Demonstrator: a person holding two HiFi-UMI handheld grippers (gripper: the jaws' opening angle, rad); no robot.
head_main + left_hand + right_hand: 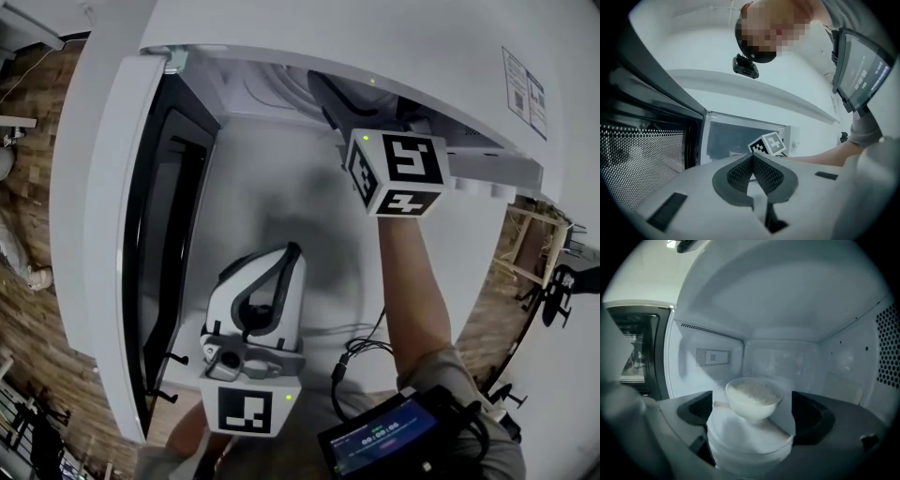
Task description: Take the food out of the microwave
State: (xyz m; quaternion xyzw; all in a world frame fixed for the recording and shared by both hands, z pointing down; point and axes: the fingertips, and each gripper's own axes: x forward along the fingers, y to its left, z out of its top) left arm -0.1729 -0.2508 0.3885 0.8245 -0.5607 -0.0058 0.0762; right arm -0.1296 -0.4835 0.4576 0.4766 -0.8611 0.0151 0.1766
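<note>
A white bowl of rice (752, 399) sits on a pale round plate (750, 446) inside the microwave cavity (787, 319). My right gripper (752, 417) is open, its dark pads (696, 409) standing wide on either side of the bowl without pressing on it. In the head view only that gripper's marker cube (398, 173) shows at the microwave's mouth; its jaws are hidden inside. My left gripper (286, 258) hangs in front of the oven, shut (752, 157) with nothing between its pads.
The microwave door (112, 234) stands swung open at the left, its mesh window (642, 164) close beside my left gripper. A screen (380, 436) is strapped on the right forearm, with cables trailing. Wooden floor (28, 281) shows at both sides.
</note>
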